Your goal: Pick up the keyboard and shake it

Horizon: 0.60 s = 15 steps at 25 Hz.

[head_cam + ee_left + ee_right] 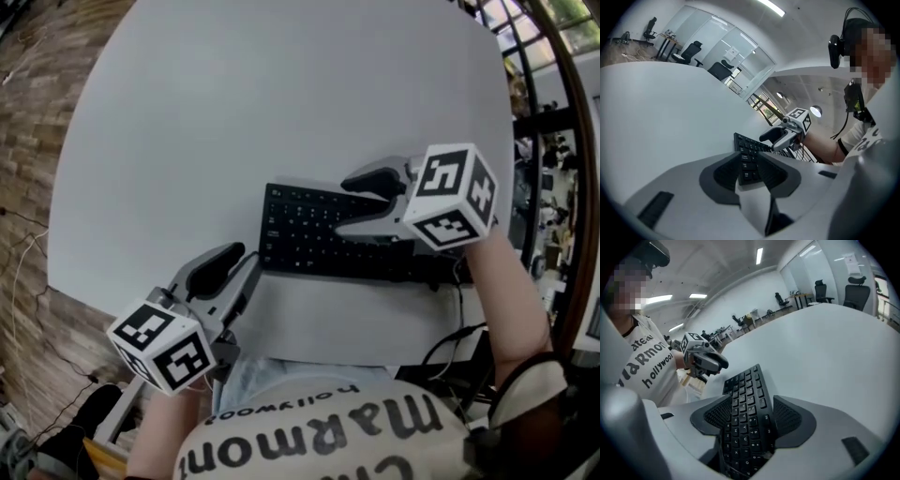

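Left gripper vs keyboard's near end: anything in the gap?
Nothing: only bare white table separates the left gripper from the keyboard, clearest in the head view. The left gripper view agrees, showing the keyboard's end past its open fingers.

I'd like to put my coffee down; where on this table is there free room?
The table is bare across its far half, beyond the keyboard. Crowded near the person: left gripper beside the keyboard's left end, right gripper over its right end.
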Available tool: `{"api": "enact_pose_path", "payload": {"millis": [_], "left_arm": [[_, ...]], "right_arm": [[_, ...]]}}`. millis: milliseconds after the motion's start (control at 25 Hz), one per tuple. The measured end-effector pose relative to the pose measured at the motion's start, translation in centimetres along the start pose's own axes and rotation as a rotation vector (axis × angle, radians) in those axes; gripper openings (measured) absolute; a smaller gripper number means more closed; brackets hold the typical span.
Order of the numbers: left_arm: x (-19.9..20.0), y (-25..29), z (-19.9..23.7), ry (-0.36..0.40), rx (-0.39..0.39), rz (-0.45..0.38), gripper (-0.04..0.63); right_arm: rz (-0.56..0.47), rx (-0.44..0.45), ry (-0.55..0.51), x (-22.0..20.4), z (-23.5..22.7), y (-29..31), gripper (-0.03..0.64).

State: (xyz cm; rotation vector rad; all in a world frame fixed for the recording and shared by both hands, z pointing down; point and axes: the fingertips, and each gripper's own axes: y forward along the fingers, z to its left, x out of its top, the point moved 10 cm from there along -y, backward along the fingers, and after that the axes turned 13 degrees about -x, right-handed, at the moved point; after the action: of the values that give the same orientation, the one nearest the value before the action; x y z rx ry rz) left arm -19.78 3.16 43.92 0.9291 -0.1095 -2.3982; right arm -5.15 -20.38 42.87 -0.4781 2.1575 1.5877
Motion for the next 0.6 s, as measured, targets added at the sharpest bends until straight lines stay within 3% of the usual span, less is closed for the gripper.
{"api": "enact_pose_path", "payload": {"millis": [240,600], "left_arm": [[0.2,0.3,0.8,-0.020,-0.049,0.018,0.104],[0.7,-0.1,1.6,-0.022,-0.094,0.047,0.106]], "right_arm": [[0.191,0.065,-0.068,0.7,-0.9,1.9,0.290],[0.256,0.087,-0.086,1.2,-0.5,2.9,0.288]]}}
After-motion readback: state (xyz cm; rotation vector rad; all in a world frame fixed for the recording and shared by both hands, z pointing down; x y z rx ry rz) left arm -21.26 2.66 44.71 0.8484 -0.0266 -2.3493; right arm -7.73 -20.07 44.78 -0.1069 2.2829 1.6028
